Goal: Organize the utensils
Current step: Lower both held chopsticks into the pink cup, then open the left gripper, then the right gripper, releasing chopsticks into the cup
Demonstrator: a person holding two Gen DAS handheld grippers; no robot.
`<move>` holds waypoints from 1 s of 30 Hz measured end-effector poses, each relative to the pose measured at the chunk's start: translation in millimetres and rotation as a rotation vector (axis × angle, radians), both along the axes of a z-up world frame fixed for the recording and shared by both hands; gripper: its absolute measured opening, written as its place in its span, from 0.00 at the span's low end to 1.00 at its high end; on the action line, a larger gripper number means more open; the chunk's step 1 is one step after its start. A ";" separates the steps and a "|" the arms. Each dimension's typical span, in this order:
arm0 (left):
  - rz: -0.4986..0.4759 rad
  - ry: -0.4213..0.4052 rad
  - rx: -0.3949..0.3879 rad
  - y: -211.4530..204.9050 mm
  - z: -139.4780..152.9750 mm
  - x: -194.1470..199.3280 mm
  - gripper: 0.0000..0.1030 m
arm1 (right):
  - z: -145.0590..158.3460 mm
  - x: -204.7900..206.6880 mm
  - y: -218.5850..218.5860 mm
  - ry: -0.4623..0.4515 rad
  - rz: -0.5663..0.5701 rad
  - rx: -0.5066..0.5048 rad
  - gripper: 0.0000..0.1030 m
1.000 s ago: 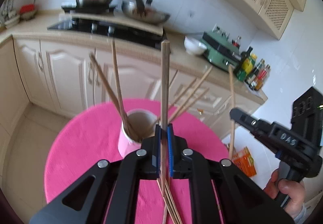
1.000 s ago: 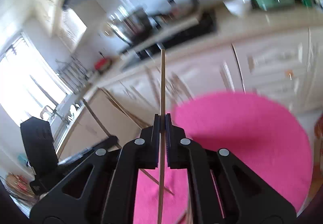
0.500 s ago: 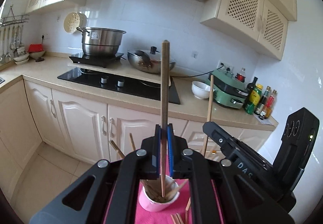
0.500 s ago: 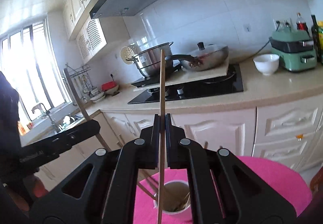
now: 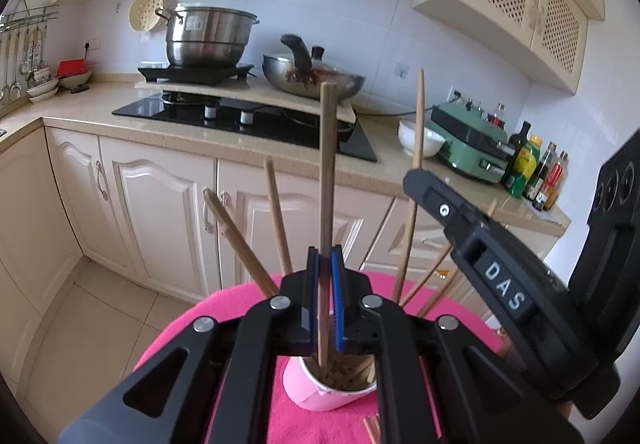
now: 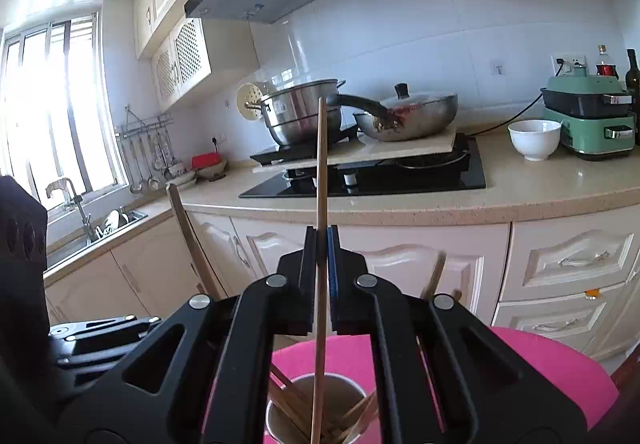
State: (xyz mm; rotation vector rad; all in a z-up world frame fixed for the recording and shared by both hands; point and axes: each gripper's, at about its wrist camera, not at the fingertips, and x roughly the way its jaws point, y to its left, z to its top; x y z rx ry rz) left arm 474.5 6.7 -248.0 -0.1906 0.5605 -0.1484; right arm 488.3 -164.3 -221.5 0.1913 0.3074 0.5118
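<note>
A pink cup (image 5: 316,394) with several wooden chopsticks stands on a round pink table (image 5: 188,328). My left gripper (image 5: 325,264) is shut on a thick chopstick (image 5: 327,164), held upright with its lower end inside the cup. My right gripper (image 6: 321,244) is shut on a thin chopstick (image 6: 321,172), also upright, its lower end down in the cup (image 6: 280,424). The right gripper's body (image 5: 500,284) shows close at the right of the left wrist view. Both grippers hang just above the cup.
Kitchen counter (image 6: 520,196) with hob, steel pot (image 5: 208,36), pan (image 6: 404,116), white bowl (image 6: 534,138), green appliance and bottles lies behind the table. Loose chopsticks (image 5: 372,428) lie on the table near the cup. Cabinets and tiled floor (image 5: 80,324) are at the left.
Both grippers swung from tilted to upright over the cup and came down. Both chopsticks' lower ends now reach deeper into the cup.
</note>
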 end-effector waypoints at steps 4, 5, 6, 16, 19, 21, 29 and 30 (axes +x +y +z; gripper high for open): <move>-0.007 0.026 0.014 -3.8 -14.1 -2.2 0.06 | -8.6 -6.0 -0.2 -0.004 0.007 -0.034 0.06; -0.009 0.034 0.013 -4.6 -16.4 -2.5 0.06 | -10.3 -6.5 -0.6 0.000 0.009 -0.040 0.06; -0.011 0.039 0.011 -5.0 -18.2 -3.0 0.06 | -12.3 -7.8 -1.1 0.004 0.009 -0.047 0.06; -0.009 0.090 0.003 -6.8 -16.7 -7.7 0.25 | -28.0 -28.6 -11.8 0.087 0.002 -0.072 0.06; 0.012 0.090 -0.006 -3.8 -15.8 -14.0 0.32 | -32.2 -34.4 -13.1 0.118 0.000 -0.082 0.06; 0.019 0.109 -0.003 -3.1 -17.5 -15.7 0.34 | -34.5 -36.6 -13.0 0.134 0.002 -0.092 0.06; 0.008 0.153 -0.018 -1.0 -22.7 -30.1 0.43 | -43.4 -44.3 -18.1 0.228 -0.007 -0.089 0.10; 0.006 0.159 -0.026 0.0 -23.2 -31.8 0.44 | -42.8 -46.3 -19.3 0.236 -0.011 -0.087 0.16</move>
